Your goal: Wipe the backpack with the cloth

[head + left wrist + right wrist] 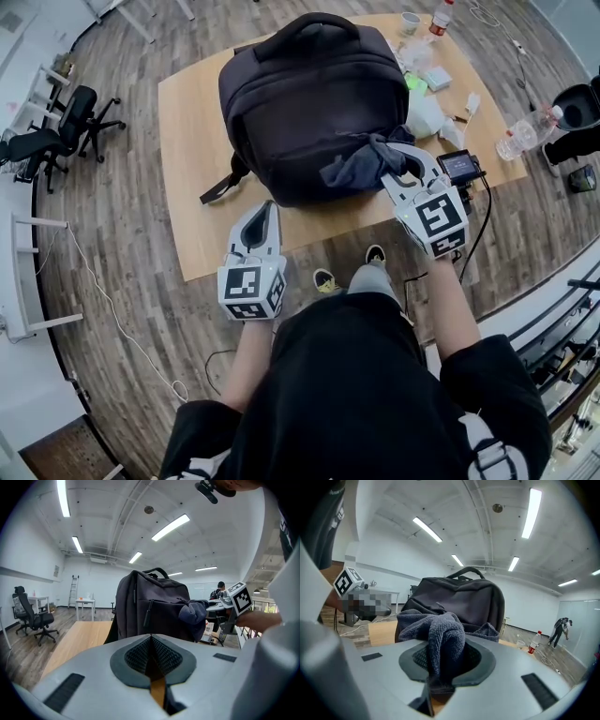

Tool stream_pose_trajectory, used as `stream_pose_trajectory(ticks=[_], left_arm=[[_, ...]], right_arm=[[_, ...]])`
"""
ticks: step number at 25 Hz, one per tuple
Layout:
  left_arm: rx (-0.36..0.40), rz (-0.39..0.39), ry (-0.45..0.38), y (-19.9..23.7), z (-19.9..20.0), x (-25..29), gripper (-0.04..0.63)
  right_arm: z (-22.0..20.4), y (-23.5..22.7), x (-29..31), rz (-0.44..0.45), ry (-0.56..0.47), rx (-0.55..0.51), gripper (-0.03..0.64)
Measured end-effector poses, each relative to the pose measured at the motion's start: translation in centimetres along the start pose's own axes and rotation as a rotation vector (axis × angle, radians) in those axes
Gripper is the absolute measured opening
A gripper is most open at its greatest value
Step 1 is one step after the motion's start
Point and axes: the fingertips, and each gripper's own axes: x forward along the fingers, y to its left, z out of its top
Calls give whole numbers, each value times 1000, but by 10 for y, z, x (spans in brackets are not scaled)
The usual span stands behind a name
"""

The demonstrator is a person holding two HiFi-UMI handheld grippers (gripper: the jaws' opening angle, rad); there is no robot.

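Note:
A dark backpack (pixel 300 94) stands upright on the wooden table (pixel 187 141); it also fills the middle of the left gripper view (pixel 150 611) and the right gripper view (pixel 459 602). My right gripper (pixel 398 159) is shut on a dark grey-blue cloth (pixel 361 161), which lies bunched against the backpack's lower right front. In the right gripper view the cloth (pixel 440 639) hangs out from between the jaws. My left gripper (pixel 262 217) is shut with nothing in it, held near the table's front edge, short of the backpack.
At the table's right end lie a water bottle (pixel 527 131), a small screen device (pixel 461 167), a cup (pixel 410 21) and white and green items (pixel 422 103). Office chairs (pixel 56 131) stand at the far left. A strap (pixel 223 183) trails off the backpack's left side.

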Motion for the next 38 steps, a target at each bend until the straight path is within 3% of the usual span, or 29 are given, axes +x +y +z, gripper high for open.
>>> stream_pose_trajectory(ticks=[6, 14, 25, 34, 38], left_arm=[[-10, -5, 4, 0, -3, 1, 18], [-15, 4, -1, 3, 0, -1, 17], [-23, 51, 0, 16, -3, -13, 17], [-39, 115, 0, 36, -7, -31, 17], [-56, 120, 4, 39, -10, -29, 17]], right_arm=[[-5, 9, -1, -38, -18, -12, 84], [-32, 45, 4, 18, 33, 52, 84], [6, 153, 73, 267, 34, -61, 84], [58, 152, 91, 263, -35, -23, 83], [42, 165, 90, 309, -7, -26, 83]])
